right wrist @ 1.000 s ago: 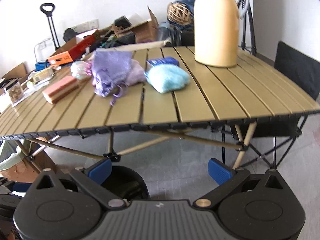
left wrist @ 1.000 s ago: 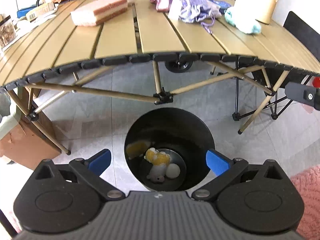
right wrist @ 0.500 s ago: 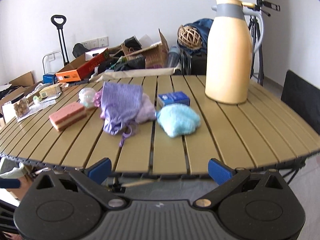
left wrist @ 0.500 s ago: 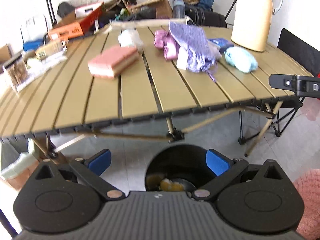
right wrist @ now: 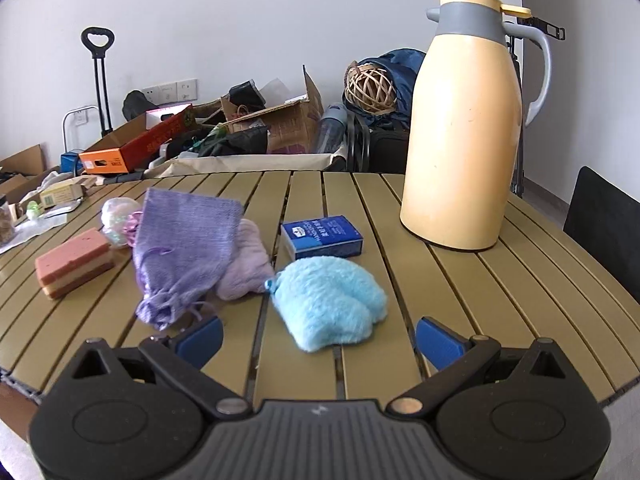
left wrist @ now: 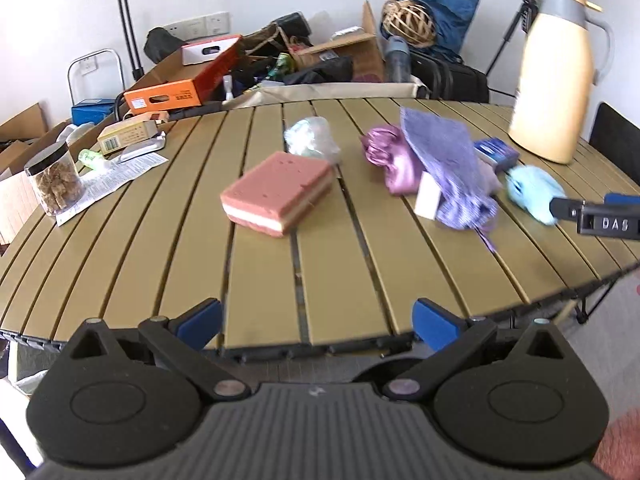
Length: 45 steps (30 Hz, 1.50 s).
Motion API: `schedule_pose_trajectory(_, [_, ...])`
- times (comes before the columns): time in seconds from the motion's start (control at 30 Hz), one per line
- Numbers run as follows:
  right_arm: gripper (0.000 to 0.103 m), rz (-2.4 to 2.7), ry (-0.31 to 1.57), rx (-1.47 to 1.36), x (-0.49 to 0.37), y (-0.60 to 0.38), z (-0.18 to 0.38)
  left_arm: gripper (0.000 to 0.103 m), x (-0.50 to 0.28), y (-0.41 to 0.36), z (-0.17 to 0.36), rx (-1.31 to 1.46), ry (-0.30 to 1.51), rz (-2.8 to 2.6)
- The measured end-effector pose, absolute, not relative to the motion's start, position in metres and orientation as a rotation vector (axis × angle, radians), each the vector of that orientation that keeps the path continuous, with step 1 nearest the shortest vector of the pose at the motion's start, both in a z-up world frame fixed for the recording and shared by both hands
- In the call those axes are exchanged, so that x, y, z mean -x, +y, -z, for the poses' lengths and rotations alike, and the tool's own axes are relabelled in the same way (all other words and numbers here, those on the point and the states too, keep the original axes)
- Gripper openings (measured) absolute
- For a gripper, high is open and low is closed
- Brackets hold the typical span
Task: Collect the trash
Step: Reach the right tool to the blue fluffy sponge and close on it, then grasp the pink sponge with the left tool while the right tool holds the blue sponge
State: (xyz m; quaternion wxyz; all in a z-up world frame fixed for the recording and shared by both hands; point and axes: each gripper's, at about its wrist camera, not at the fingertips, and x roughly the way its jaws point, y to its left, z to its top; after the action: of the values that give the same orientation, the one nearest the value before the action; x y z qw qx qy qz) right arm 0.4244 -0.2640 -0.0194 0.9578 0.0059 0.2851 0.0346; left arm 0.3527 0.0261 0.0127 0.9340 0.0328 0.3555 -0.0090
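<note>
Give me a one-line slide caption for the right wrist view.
Open right gripper faces a fluffy blue pouch on the slatted table, beside a cream thermos.

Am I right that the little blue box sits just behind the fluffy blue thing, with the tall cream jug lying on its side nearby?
Not quite. The right wrist view shows the cream jug standing upright. The blue box does sit just behind the fluffy blue thing.
</note>
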Motion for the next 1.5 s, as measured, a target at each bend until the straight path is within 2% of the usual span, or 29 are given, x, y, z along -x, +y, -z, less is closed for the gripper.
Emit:
schedule_pose_trajectory(0.5, [0.101, -0.029, 0.59, -0.043, -0.474, -0.262, 0.044, 0.103, -0.398, 0.055, -0.007, -0.012, 0.718, -0.026])
schedule_pose_trajectory(0.7, [0.084, -0.021, 0.586, -0.046, -0.482, -0.259, 0.046, 0.103, -0.413, 0.061, -0.004, -0.016, 0.722, -0.031])
schedule_pose_trajectory(0.9, [0.077, -0.027, 0.561, -0.029, -0.477, -0.256, 0.046, 0.103, -0.435, 0.066, -0.002, -0.025, 0.714, -0.023])
schedule_pose_trajectory(0.97, [0.069, -0.034, 0.544, -0.028, -0.473, -0.255, 0.044, 0.103, -0.445, 0.068, 0.0, -0.016, 0.72, -0.02])
schedule_pose_trajectory(1.0, [0.053, -0.047, 0.533, -0.03, -0.471, -0.254, 0.043, 0.103, -0.45, 0.069, 0.002, -0.012, 0.724, -0.02])
schedule_pose_trajectory(1.03, [0.048, -0.053, 0.527, -0.027, -0.469, -0.253, 0.041, 0.103, -0.455, 0.07, 0.003, -0.008, 0.727, -0.017])
schedule_pose_trajectory(1.5, [0.042, -0.079, 0.501, -0.014, -0.46, -0.255, 0.04, 0.103, -0.508, 0.072, 0.012, 0.007, 0.757, -0.005])
